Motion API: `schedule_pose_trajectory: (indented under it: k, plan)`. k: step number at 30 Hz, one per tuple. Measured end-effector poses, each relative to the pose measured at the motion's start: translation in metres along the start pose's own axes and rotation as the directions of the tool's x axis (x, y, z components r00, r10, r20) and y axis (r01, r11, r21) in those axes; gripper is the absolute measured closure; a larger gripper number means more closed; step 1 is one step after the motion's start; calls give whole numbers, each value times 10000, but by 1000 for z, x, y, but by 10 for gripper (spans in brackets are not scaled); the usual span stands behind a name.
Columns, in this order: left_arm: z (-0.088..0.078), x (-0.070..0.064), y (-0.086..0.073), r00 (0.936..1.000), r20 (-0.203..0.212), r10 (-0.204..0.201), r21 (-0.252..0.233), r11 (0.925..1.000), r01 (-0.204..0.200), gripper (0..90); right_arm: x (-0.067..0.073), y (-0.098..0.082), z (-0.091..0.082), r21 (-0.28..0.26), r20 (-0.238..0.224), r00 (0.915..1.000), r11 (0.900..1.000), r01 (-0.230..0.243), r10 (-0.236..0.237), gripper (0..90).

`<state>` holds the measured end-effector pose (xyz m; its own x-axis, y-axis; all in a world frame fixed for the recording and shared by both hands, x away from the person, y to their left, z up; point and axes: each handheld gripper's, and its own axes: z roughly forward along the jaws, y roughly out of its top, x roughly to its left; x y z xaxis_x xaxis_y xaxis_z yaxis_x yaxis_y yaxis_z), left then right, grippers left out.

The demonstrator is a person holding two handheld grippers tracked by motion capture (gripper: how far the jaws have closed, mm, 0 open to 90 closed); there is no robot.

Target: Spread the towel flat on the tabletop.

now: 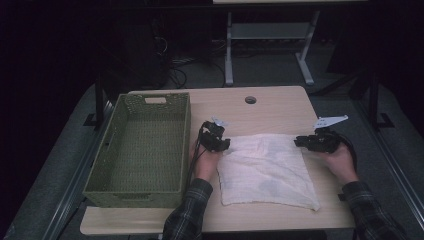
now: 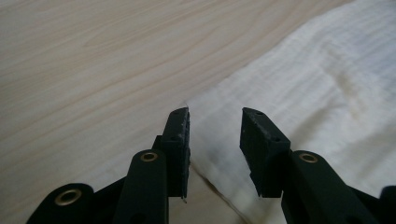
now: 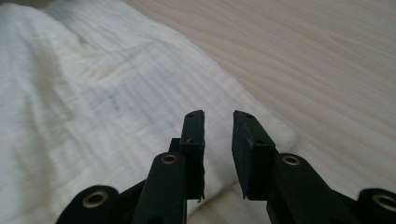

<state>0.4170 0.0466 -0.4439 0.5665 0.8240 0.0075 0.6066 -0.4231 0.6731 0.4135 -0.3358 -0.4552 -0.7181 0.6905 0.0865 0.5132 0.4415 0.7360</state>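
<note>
While one white crinkled cloth (image 1: 267, 170) lay flat on the pale wooden worktop (image 1: 270, 107) beside one green woven basket (image 1: 142, 150), we held two claws, left claw (image 1: 223, 145) and right claw (image 1: 300, 142), spread at its far corners, pinching nothing.

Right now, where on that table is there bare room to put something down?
Bare wood lies behind the white cloth, around the round hole. The green basket is empty too. It is crowded at the cloth's far corners, where the left gripper and right gripper sit.
</note>
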Motion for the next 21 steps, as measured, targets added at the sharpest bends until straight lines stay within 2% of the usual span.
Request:
schedule_pose_trajectory:
  k: [3, 6, 9, 10, 12, 18, 21]
  plan:
    - [8, 7, 3, 9994, -333, -38, 121, 9999, 42, 620, -11, 0, 6, 229, 191, 9996, 9995, -195, 191, 730]
    - [13, 14, 4, 9988, -384, -310, 254, 9992, 320, 617, -22, 0, 11, 341, 359, 9985, 9985, -432, 420, 711]
    - [16, 16, 4, 9986, -431, -307, 281, 9991, 319, 611, -30, 0, 14, 473, 668, 9959, 9968, -646, 614, 701]
    - [18, 17, 4, 9984, -380, -421, 246, 9988, 431, 608, -33, 0, 14, 474, 695, 9949, 9959, -770, 736, 701]
    - [21, 19, 5, 9986, -246, -476, 244, 9985, 482, 607, -37, 1, 15, 517, 692, 9945, 9953, -816, 780, 694]
    - [28, 19, 5, 9989, -240, -407, 360, 9985, 415, 633, -40, 3, 22, 742, 510, 9941, 9923, -991, 955, 696]
    - [29, 20, 4, 9985, -153, -527, 407, 9977, 533, 675, -42, 3, 23, 669, 479, 9948, 9934, -929, 898, 741]
